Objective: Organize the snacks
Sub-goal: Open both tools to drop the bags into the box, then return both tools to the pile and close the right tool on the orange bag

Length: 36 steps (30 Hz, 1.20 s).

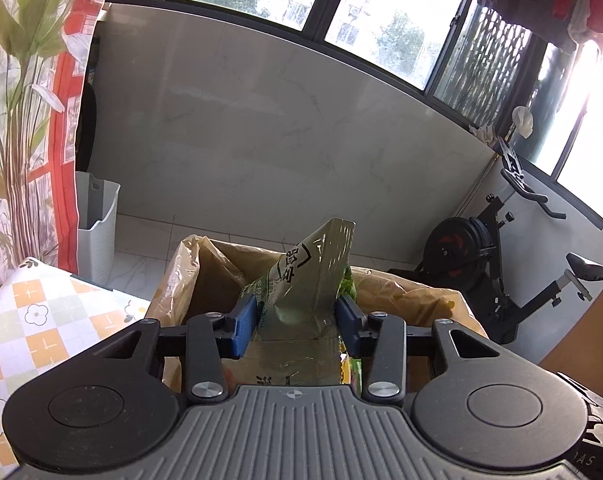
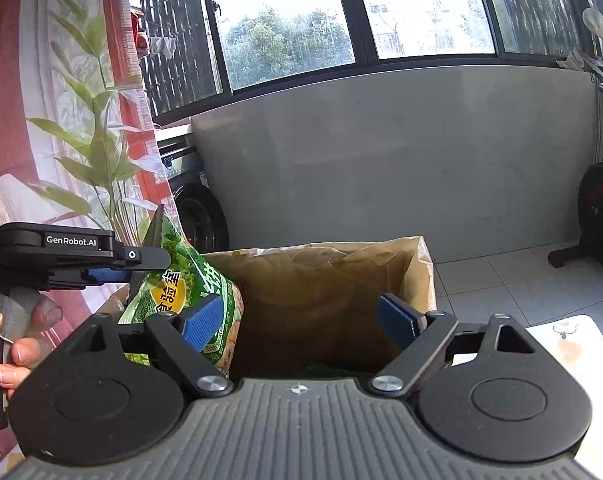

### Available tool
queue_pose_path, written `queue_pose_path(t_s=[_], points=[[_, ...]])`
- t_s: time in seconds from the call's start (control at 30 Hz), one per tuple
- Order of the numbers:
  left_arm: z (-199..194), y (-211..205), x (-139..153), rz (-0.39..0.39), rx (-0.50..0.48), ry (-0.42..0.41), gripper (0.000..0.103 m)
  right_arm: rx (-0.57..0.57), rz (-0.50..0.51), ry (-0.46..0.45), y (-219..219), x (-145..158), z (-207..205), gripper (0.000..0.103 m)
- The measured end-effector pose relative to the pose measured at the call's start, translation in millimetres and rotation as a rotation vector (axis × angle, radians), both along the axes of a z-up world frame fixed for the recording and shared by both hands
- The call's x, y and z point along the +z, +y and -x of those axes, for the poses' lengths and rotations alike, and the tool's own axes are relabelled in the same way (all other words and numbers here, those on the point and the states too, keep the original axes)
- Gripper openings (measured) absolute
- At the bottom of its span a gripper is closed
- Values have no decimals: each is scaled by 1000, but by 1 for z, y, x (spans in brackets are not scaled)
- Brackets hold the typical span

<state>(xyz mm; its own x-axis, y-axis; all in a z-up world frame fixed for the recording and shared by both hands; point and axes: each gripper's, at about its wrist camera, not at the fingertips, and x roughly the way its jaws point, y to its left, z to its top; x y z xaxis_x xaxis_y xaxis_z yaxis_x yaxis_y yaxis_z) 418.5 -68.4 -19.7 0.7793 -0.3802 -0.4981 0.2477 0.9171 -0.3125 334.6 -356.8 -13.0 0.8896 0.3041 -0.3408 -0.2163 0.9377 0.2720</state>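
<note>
A green snack bag (image 1: 305, 288) stands upright over the mouth of a brown paper bag (image 1: 213, 268). My left gripper (image 1: 297, 322) is shut on it, with a blue pad pressing each side of the packet. The right wrist view shows the same snack bag (image 2: 181, 280) at the paper bag's (image 2: 325, 280) left edge, with the left gripper (image 2: 141, 268) on its upper part and a person's hand (image 2: 9, 344) behind it. My right gripper (image 2: 301, 320) is open in front of the paper bag's mouth with nothing between its fingers; its left pad (image 2: 203, 320) lies in front of the packet.
The paper bag stands beside a table with a checked floral cloth (image 1: 41, 320) (image 2: 573, 340). A white bin (image 1: 97, 232) and a curtain (image 1: 29, 120) are at the left. An exercise bike (image 1: 501, 256) stands at the right and a washing machine (image 2: 197, 216) is behind.
</note>
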Motion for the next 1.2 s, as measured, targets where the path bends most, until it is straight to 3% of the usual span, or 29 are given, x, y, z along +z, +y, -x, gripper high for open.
queue_pose_path(t_s=[0.4, 0.57, 0.67, 0.73, 0.77, 0.97, 1.2], points=[[-24, 3, -24, -35, 18, 155, 40, -7, -45, 14, -5, -4, -3, 87], [-29, -11, -25, -199, 11, 160, 41, -12, -48, 21, -5, -5, -3, 87], [-26, -15, -18, -253, 2, 127, 48, -14, -53, 26, -7, -6, 0, 87], [-19, -10, -10, -223, -3, 91, 72, -16, -51, 20, -8, -4, 2, 87], [-14, -9, -5, -213, -3, 69, 75, -17, -51, 18, -8, -4, 3, 87], [20, 6, 21, -240, 3, -48, 75, -17, -43, 1, -11, 2, 14, 87], [81, 31, 31, -195, 30, -177, 75, 29, -12, 5, -17, -5, 44, 87]])
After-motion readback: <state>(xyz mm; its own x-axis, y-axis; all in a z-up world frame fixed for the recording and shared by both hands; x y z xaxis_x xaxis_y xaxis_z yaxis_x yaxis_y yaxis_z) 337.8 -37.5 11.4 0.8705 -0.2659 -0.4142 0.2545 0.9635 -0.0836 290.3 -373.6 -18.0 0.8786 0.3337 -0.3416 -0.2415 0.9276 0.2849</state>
